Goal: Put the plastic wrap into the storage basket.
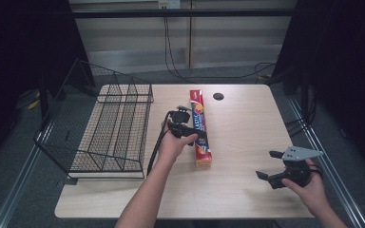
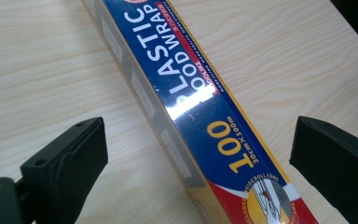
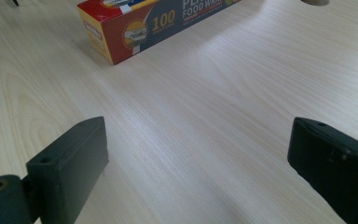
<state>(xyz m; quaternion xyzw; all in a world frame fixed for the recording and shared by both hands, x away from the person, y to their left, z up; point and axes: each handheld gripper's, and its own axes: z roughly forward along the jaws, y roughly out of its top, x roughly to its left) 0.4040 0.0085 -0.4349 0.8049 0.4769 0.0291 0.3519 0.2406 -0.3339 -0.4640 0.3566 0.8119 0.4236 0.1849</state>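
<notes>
Clearly the work in hand is a grasp on the long blue, red and yellow cardboard box of plastic food wrap [image 1: 200, 128], which lies flat on the pale wooden table [image 1: 247, 123] a little left of centre in the high view, running from the upper middle down toward the lower middle. The left gripper [image 1: 190, 134] hangs over the box's middle, and in the left gripper view its black jaws stand wide apart with the box [image 2: 191, 102] passing diagonally between them, touching neither.

Several things could go wrong. Because the box crosses the jaws at a slant, closing now might catch it corner-wise, so that it twists or slides out instead of seating flat. The cardboard is probably thin over a hollow roll, and a hard squeeze might dent it. A grip off its balance point would likely let one end sag and drag along the table.

The black wire basket [image 1: 109, 130] stands at the left of the frame, near the box; a long box swung carelessly could strike its rim.

The right gripper [image 1: 272, 167], jaws spread and holding nothing, waits at the lower right, well apart.
</notes>
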